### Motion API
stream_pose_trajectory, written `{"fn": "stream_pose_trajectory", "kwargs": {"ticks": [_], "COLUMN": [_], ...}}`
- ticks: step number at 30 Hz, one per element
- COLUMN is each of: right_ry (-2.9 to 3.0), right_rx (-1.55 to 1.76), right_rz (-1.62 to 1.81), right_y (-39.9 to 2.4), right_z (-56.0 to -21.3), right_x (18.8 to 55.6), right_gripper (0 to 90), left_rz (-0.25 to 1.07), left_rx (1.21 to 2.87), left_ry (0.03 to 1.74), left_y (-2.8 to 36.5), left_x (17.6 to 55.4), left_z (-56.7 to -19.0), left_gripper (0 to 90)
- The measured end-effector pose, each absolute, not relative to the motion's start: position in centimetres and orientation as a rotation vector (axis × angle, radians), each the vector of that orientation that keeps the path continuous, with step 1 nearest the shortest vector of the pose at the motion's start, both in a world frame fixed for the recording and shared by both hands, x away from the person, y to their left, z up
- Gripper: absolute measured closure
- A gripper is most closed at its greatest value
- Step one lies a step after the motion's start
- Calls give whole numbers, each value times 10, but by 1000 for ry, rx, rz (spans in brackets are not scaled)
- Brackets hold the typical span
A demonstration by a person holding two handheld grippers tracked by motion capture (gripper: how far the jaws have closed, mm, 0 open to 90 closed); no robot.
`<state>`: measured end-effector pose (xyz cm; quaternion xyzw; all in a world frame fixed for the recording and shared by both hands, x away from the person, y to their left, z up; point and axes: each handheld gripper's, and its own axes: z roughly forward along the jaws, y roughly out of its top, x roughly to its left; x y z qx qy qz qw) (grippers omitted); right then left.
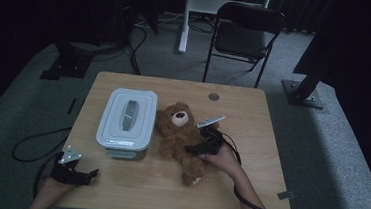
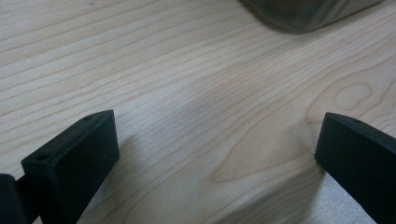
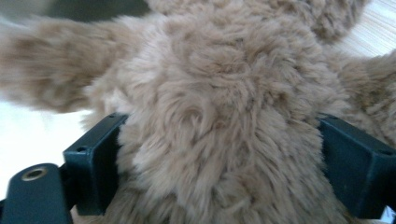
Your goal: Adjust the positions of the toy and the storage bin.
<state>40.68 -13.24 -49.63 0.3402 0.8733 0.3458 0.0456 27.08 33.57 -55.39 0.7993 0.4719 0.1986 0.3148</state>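
- The teddy bear (image 1: pixel 180 136) lies on its back mid-table (image 1: pixel 252 120), just beside the lidded box (image 1: pixel 126 122).
- Your right gripper (image 1: pixel 197 149) has its jaws straddling the bear's body, pressing fur, seemingly grasping for a lift.
- Your left gripper (image 1: pixel 88 173) rests released at the table's near edge, apparently ready for the lid.

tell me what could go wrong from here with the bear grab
1. The right gripper has its jaws around the teddy bear at the body; soft fur could compress and slip on a lift.
2. The grey lidded box lies right beside the bear, so a swing could knock it.
3. The left gripper, open over bare table near the edge, gives no support.
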Motion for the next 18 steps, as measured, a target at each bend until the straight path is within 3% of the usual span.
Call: {"fn": "stream_pose_trajectory", "kwargs": {"ticks": [2,5,10,13,18], "right_ry": [2657,2638,2575,2517,2447], "right_rx": [1037,1044,1015,1013,1064], "right_rz": [1032,977,1019,1079,1129], "right_y": [-129,-123,-127,-132,-141], "right_z": [-498,-498,-498,-495,-485], "right_x": [406,400,394,389,389], "right_gripper": [130,236,514,628,713], "left_rz": [523,524,524,524,524], "left_rx": [2107,2105,2105,2105,2105], "left_ry": [1243,1245,1245,1245,1245], "left_y": [336,336,336,336,336], "left_x": [271,271,271,271,271], "left_z": [-554,-554,-554,-554,-554], "left_gripper": [4,5,5,5,5]}}
